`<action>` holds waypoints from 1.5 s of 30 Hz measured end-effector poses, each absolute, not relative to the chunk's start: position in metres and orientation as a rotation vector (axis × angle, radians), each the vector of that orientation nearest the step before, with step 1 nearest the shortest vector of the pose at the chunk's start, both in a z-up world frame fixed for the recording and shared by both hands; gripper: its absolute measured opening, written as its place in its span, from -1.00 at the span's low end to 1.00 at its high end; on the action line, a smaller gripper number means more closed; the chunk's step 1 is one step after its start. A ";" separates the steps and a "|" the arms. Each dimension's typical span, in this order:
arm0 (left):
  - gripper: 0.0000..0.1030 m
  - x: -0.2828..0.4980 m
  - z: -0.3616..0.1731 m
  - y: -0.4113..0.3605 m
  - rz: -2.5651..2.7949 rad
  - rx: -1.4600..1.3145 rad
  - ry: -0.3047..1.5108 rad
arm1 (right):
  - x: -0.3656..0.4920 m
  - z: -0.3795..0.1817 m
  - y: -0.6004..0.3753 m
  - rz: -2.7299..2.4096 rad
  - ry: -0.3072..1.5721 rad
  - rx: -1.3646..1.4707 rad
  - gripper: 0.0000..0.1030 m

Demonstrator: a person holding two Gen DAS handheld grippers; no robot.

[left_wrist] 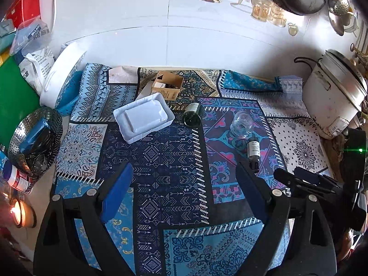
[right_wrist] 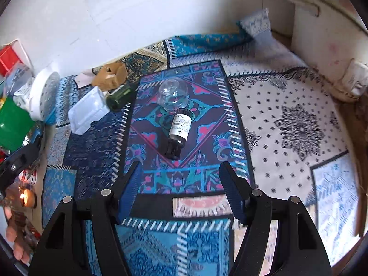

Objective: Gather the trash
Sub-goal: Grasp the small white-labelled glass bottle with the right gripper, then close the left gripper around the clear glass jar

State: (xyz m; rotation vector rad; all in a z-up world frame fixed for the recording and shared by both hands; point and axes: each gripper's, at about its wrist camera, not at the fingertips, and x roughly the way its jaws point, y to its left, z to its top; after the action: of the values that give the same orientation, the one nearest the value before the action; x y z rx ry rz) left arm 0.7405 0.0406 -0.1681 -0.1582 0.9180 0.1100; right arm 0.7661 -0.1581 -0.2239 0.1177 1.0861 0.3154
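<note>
Five pieces still lie uncollected ahead of my tongs: small dark labelled glass bottle point(right_wrist: 179, 131) just beyond the spread, empty right gripper point(right_wrist: 181, 181); clear glass jar point(right_wrist: 173, 97), green bottle point(left_wrist: 194, 114), white plastic tray point(left_wrist: 143, 116), cardboard box point(left_wrist: 167, 85) beyond the left gripper point(left_wrist: 185, 184), also spread, empty.

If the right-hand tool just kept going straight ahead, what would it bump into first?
Most likely the small dark bottle with the white label, lying on the patterned cloth dead ahead of the open right gripper. The clear glass jar lies just beyond it. Depth is hard to judge here.
</note>
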 end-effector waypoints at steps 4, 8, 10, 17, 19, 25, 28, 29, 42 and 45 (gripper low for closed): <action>0.76 0.755 -0.183 0.038 0.121 -0.140 0.953 | 0.791 -0.240 -0.146 0.320 1.112 0.124 0.20; 0.76 0.767 -0.196 0.038 0.120 -0.134 0.976 | 0.814 -0.255 -0.141 0.309 1.138 0.151 -0.08; 0.76 0.775 -0.201 0.037 0.111 -0.135 0.986 | 0.821 -0.261 -0.139 0.309 1.157 0.151 -0.24; 0.76 0.812 -0.215 0.019 0.042 -0.141 1.019 | 0.821 -0.265 -0.147 0.330 1.148 0.117 -0.47; 0.76 0.826 -0.219 0.009 0.009 -0.141 1.029 | 0.821 -0.264 -0.158 0.330 1.152 0.151 -0.47; 0.76 0.872 -0.236 -0.024 -0.087 -0.166 1.072 | 0.817 -0.251 -0.206 0.261 1.126 0.218 -0.48; 0.76 0.893 -0.249 -0.041 -0.113 -0.156 1.092 | 0.816 -0.244 -0.222 0.234 1.110 0.216 -0.47; 0.76 0.900 -0.255 -0.046 -0.116 -0.156 1.103 | 0.816 -0.242 -0.227 0.225 1.103 0.216 -0.47; 0.07 0.933 -0.280 -0.070 -0.108 -0.134 1.118 | 0.803 -0.232 -0.253 0.197 1.067 0.229 -0.47; 0.07 0.930 -0.280 -0.068 -0.106 -0.144 1.117 | 0.798 -0.226 -0.252 0.203 1.053 0.226 -0.47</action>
State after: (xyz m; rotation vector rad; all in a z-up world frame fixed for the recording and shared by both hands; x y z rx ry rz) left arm 0.9301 -0.0682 -0.2800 -0.1444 1.1170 -0.1057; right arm 0.7980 -0.2524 -0.2261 0.2261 1.0533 0.2033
